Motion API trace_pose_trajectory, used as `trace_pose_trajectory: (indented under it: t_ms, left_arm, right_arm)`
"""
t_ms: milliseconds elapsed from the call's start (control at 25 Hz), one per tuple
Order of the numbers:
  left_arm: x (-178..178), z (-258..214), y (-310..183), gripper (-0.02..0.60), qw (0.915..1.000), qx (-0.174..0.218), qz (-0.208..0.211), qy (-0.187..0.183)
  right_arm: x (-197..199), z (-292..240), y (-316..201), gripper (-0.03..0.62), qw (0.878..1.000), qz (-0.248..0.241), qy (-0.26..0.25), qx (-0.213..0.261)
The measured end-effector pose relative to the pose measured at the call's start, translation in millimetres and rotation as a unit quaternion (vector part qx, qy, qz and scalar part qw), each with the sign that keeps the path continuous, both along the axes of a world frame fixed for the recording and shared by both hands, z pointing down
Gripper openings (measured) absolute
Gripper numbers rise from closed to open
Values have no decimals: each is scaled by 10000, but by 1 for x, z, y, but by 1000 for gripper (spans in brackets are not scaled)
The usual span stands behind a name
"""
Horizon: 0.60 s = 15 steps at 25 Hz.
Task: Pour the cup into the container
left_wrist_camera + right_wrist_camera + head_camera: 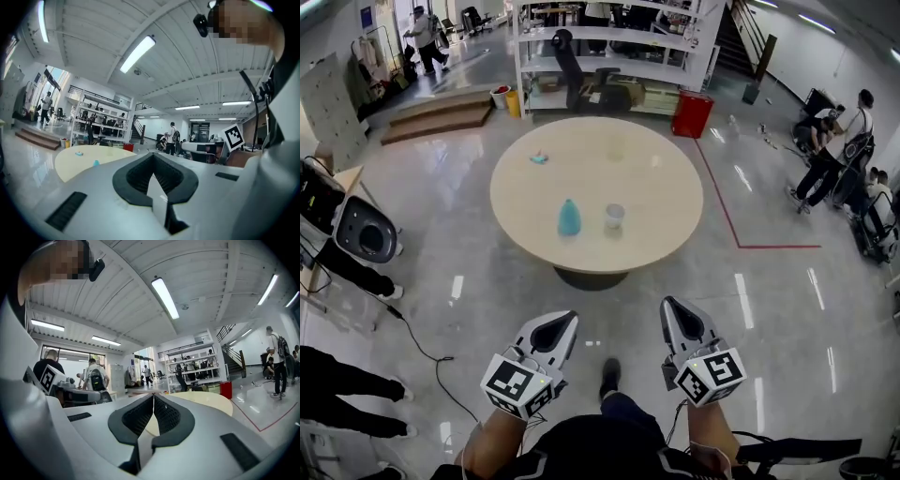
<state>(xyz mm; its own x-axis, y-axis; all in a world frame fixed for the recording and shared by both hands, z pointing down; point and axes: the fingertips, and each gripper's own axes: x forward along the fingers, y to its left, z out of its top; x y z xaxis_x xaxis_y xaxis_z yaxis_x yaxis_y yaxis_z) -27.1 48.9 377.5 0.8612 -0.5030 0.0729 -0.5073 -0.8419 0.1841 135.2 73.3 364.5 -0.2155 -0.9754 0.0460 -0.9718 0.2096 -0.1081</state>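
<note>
On the round pale wooden table (656, 178) stand a blue tapered vessel (569, 217) and, just right of it, a small clear cup (614, 217). Both are upright near the table's near edge. My left gripper (563, 321) and right gripper (672, 307) are held side by side over the floor, well short of the table. Each has its jaws together with nothing between them. In the left gripper view the shut left gripper (153, 156) points past the table (70, 164), where the blue vessel (96, 163) shows small. The right gripper view has the shut right gripper (153, 396) before the table (211, 401).
A small teal item (539, 158) lies on the table's far left. Beyond the table are white shelving (609, 52) and a red bin (692, 114). Red tape (727, 211) marks the floor at right. People stand at right (839, 141); equipment and cables (356, 234) sit at left.
</note>
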Motion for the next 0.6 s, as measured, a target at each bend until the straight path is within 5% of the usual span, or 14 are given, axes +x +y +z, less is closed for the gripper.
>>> trace_pose_trajectory:
  t_ms: [600]
  left_arm:
    - [84, -23, -189, 0, 9985, 109, -519, -165]
  right_arm:
    - [83, -16, -197, 9, 9991, -371, 102, 188]
